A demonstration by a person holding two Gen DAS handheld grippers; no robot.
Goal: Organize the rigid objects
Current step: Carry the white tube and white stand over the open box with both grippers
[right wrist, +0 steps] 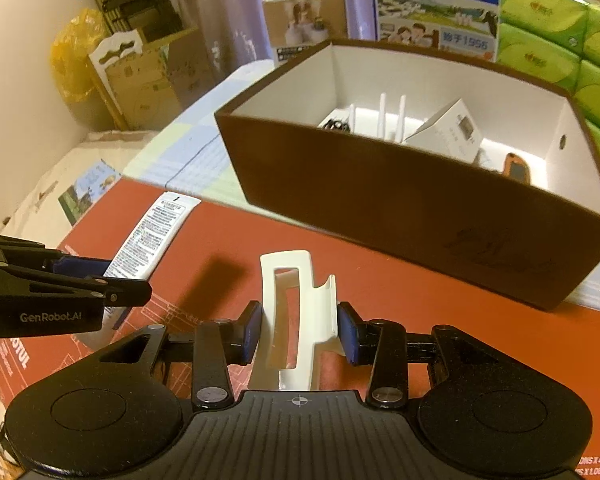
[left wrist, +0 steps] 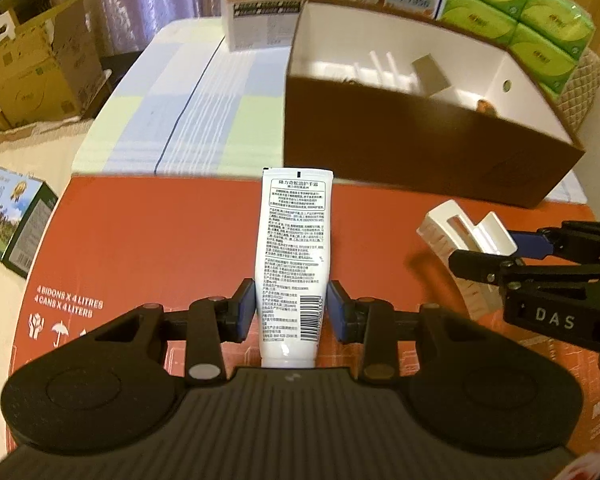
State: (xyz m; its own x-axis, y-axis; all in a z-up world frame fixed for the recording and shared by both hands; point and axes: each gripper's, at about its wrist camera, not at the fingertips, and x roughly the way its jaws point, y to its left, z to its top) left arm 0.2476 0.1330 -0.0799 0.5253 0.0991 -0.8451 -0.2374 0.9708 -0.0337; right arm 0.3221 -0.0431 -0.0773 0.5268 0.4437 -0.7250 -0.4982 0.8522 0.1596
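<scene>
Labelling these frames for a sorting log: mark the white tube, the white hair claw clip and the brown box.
White tube (left wrist: pixel 294 256), left wrist view: middle of its printed back.
White hair claw clip (right wrist: pixel 288 320), right wrist view: its slotted frame.
Brown box (right wrist: pixel 380 196), right wrist view: near outer wall.

Tube (left wrist: pixel 294 256) left of clip (left wrist: pixel 466 236), before box (left wrist: pixel 420 152)

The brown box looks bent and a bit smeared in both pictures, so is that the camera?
Yes. Left wrist view: the fisheye bows the brown box, and its rim is motion-smeared, while the tube stays sharp. Right wrist view: same curving, with the white clip crisp and casting a soft shadow leftward.
</scene>
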